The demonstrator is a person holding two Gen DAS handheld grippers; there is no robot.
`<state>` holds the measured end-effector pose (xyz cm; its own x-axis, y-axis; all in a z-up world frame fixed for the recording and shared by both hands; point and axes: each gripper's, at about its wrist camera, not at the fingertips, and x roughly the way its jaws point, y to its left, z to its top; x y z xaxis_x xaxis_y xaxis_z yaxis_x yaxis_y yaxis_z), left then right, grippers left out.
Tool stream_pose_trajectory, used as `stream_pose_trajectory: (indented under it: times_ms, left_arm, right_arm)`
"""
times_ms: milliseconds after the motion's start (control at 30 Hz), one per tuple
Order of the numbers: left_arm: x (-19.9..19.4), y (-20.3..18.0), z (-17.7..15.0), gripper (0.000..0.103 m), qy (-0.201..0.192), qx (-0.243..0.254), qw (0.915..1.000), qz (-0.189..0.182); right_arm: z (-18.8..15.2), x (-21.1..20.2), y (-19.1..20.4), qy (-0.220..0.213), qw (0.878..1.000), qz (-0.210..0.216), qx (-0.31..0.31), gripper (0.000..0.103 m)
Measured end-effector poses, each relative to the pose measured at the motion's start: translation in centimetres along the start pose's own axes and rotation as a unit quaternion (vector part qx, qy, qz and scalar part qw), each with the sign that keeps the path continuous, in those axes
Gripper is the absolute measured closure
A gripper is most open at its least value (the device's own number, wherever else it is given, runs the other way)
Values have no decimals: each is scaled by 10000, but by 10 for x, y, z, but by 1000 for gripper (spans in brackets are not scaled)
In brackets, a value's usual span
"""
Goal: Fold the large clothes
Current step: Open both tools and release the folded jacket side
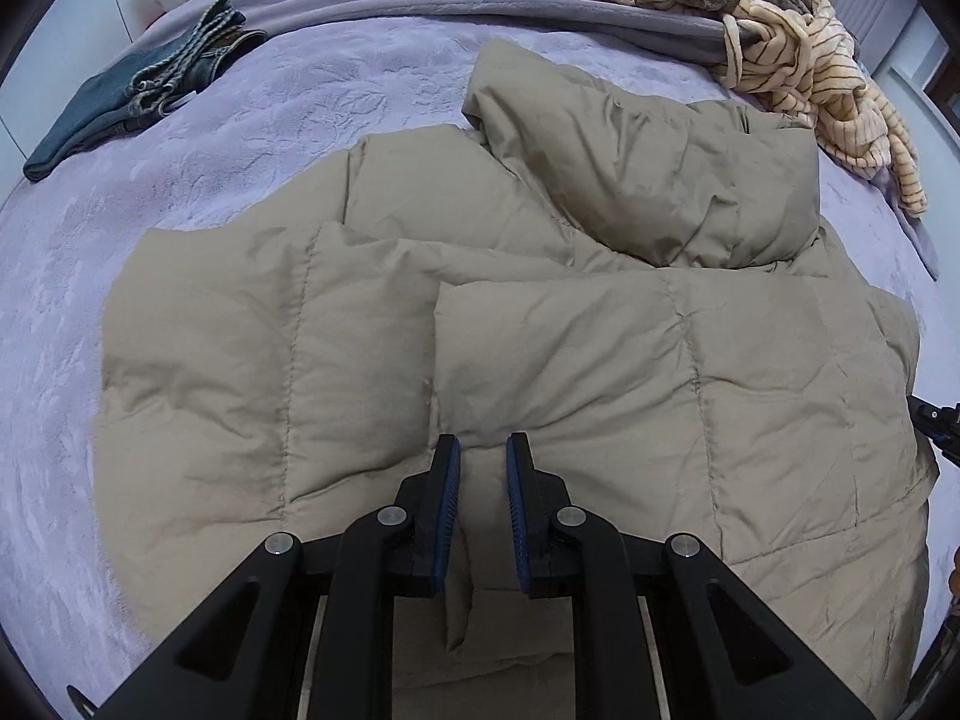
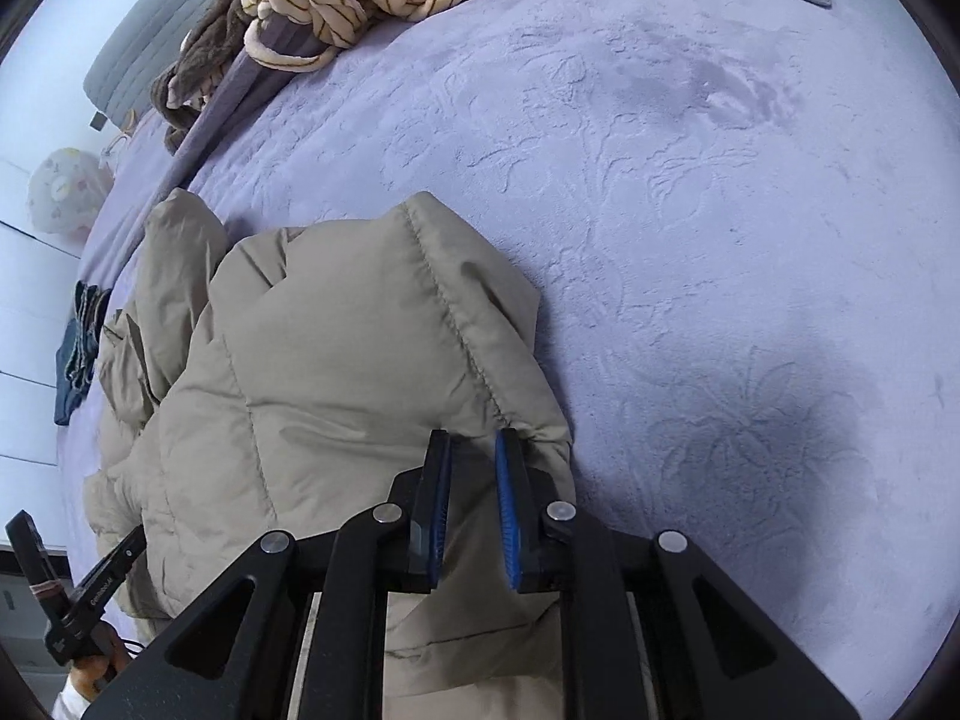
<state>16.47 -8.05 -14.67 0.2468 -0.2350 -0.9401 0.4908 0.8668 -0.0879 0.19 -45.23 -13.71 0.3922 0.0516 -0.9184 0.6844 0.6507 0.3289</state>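
A bed [image 1: 240, 138] fills both views, covered by a pale lilac plush blanket [image 2: 690, 210] embossed with a flower and leaf pattern. A darker grey-purple fold of blanket [image 1: 540, 6] runs across the far side of the bed. On the blanket lies the khaki padded jacket [image 1: 600, 360], quilted in wide panels and partly folded, with one puffy section [image 1: 648, 168] doubled back on top toward the far side.

The left gripper [image 1: 483, 498] points steeply down at the jacket's near edge; its jaws stand narrow, with a thin fold of the khaki fabric pinched between the blue pads. The right gripper [image 2: 471, 498] is at the jacket's stitched hem [image 2: 456, 324], near the corner that lies on the open blanket; its jaws are also narrow and closed on the khaki cloth that passes between them. In the right wrist view the left gripper's black frame [image 2: 90, 594] shows at the lower left edge, beside the jacket.

Away from the jacket, folded blue jeans [image 1: 138, 102] lie near the bed's far left edge. A heap of cream striped and brown fleece clothing [image 1: 780, 42] sits at the far right, partly over the grey fold. Beyond the bed are a white wall, a grey quilted headboard [image 2: 156, 42], and a pale rounded printed object [image 2: 63, 189] that is too blurred to identify.
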Motion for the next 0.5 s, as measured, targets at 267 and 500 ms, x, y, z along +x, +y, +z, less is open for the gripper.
stream_pose_trajectory:
  times_ms: [267,500]
  left_arm:
    - [-37,17,-26,85,55,-25,9999,159]
    - [-66,15,-51,1,58,-52,9997,223]
  right_arm:
    - [-37,-41,4,21,9995,98,-287,48]
    - [-69,-57,4,315,9990,227,-229,24]
